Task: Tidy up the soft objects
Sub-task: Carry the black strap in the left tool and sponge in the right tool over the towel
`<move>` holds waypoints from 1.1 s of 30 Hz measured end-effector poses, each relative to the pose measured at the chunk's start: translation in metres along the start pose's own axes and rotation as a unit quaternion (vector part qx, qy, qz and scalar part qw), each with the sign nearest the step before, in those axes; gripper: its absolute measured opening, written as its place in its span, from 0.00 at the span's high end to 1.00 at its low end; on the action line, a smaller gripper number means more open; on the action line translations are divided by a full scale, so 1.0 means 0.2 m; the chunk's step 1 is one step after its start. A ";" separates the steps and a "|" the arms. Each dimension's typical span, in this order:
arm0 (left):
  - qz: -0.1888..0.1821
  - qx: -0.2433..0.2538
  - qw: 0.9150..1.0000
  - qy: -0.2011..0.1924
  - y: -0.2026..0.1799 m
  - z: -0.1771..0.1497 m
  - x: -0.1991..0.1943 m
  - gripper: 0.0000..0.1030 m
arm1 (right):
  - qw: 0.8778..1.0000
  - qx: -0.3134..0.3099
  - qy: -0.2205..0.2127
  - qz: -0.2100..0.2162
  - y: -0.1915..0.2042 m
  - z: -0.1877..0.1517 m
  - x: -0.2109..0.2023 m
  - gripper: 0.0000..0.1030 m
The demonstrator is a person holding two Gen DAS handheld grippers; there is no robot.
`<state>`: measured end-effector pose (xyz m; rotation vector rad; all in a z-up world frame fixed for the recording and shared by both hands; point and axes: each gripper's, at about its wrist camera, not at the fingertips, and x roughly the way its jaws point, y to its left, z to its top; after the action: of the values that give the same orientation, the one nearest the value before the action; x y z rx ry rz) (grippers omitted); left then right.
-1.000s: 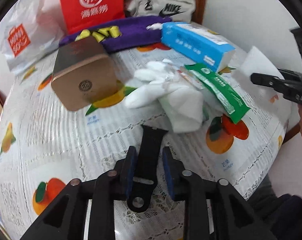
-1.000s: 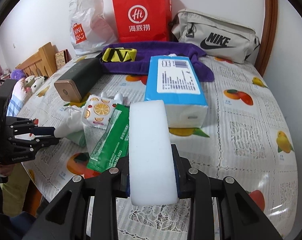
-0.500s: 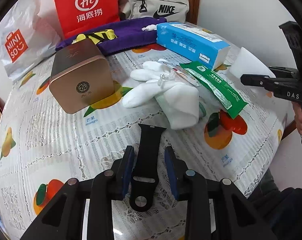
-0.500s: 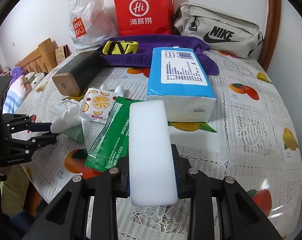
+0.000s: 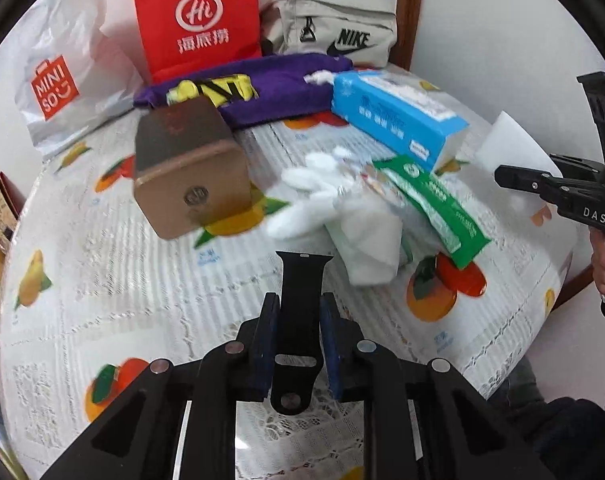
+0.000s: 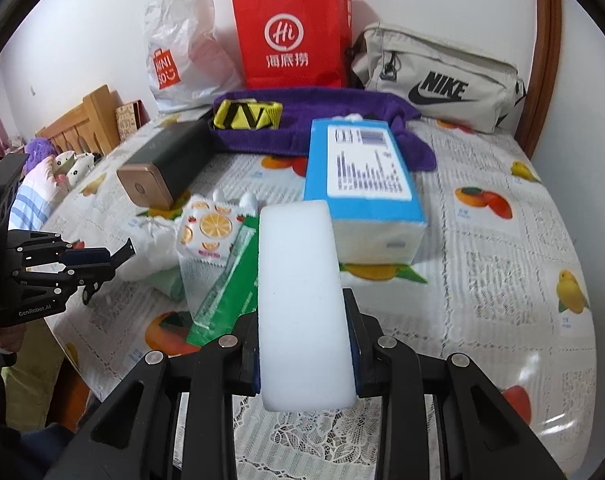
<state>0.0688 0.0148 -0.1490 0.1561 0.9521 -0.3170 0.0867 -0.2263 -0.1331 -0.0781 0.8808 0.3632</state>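
My left gripper (image 5: 298, 312) is shut on a black watch strap (image 5: 300, 300), held above the tablecloth in front of a white glove (image 5: 322, 196). My right gripper (image 6: 304, 312) is shut on a white foam sponge (image 6: 302, 300), held just in front of a blue tissue pack (image 6: 362, 188). A green wipes packet (image 6: 230, 284), an orange-print packet (image 6: 208, 232) and the white glove (image 6: 150, 244) lie in a pile. The right gripper also shows in the left wrist view (image 5: 514, 178), and the left gripper in the right wrist view (image 6: 114, 258).
A bronze-ended box (image 5: 186, 172) lies left of the pile. A purple towel (image 6: 326, 120) with a yellow-black band (image 6: 246, 114) lies behind. A red paper bag (image 6: 292, 36), a Miniso bag (image 6: 178, 52) and a Nike pouch (image 6: 438, 80) stand at the wall.
The left gripper has moved a little forward with the strap. The right gripper has moved closer to the blue tissue pack with the sponge.
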 end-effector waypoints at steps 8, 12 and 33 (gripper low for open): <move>0.009 -0.005 1.000 -0.024 0.03 0.11 -0.10 0.81 | 1.000 -0.009 -0.016 0.004 0.00 0.10 -0.04 0.70; 0.011 -0.005 0.999 -0.035 0.04 0.17 -0.13 0.81 | 1.000 -0.014 -0.022 0.008 0.00 0.15 -0.05 0.70; 0.036 -0.034 0.996 -0.070 0.26 0.60 -0.07 0.81 | 0.999 -0.021 -0.046 0.019 -0.07 0.58 0.11 0.70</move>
<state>0.1713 0.0352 -0.0684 0.1038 0.8151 -0.2256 0.1904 -0.2078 -0.0777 -0.0825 0.7841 0.4175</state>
